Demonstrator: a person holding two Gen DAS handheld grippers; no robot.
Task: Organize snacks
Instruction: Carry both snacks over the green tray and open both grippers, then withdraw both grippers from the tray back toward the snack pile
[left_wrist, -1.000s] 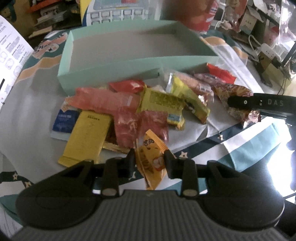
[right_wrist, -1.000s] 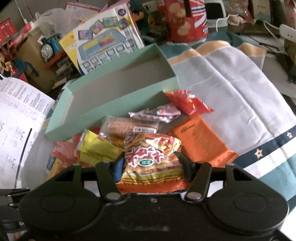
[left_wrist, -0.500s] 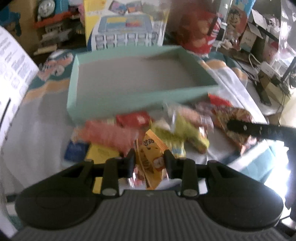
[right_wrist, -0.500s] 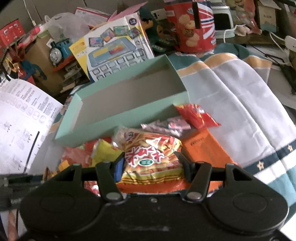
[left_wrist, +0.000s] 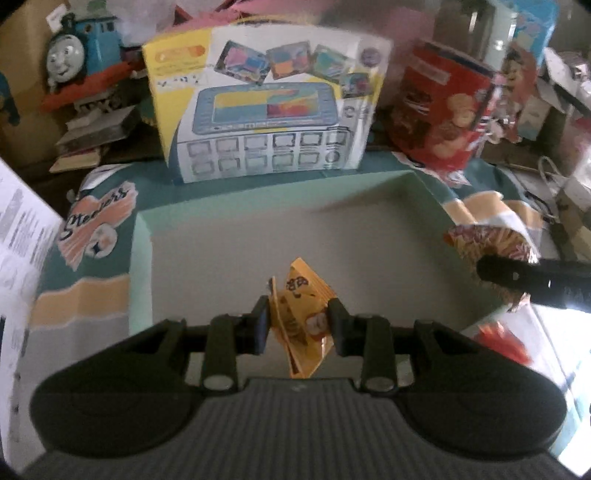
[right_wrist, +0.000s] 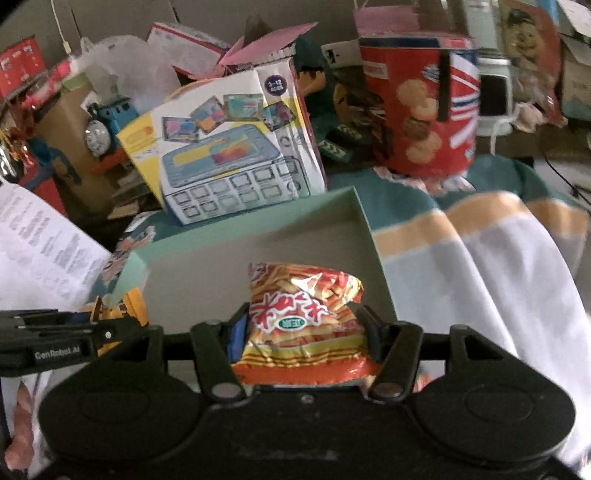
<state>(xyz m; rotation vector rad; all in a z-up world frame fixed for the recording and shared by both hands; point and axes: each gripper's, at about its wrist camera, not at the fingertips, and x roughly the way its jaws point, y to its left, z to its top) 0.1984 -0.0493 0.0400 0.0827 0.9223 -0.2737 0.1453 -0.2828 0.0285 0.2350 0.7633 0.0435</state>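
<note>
My left gripper is shut on a small orange snack packet and holds it above the grey floor of the mint-green box. My right gripper is shut on a red and yellow chip bag, held over the near part of the same box. The right gripper with its bag also shows at the right of the left wrist view. The left gripper shows at the left edge of the right wrist view. The box looks empty.
A toy box with a tablet picture, a red biscuit tin and a blue toy train stand behind the mint box. A printed sheet lies at the left. A striped cloth covers the table.
Both grippers have lifted their snacks off the pile and moved forward over the mint box. The snack pile has dropped out of view below.
</note>
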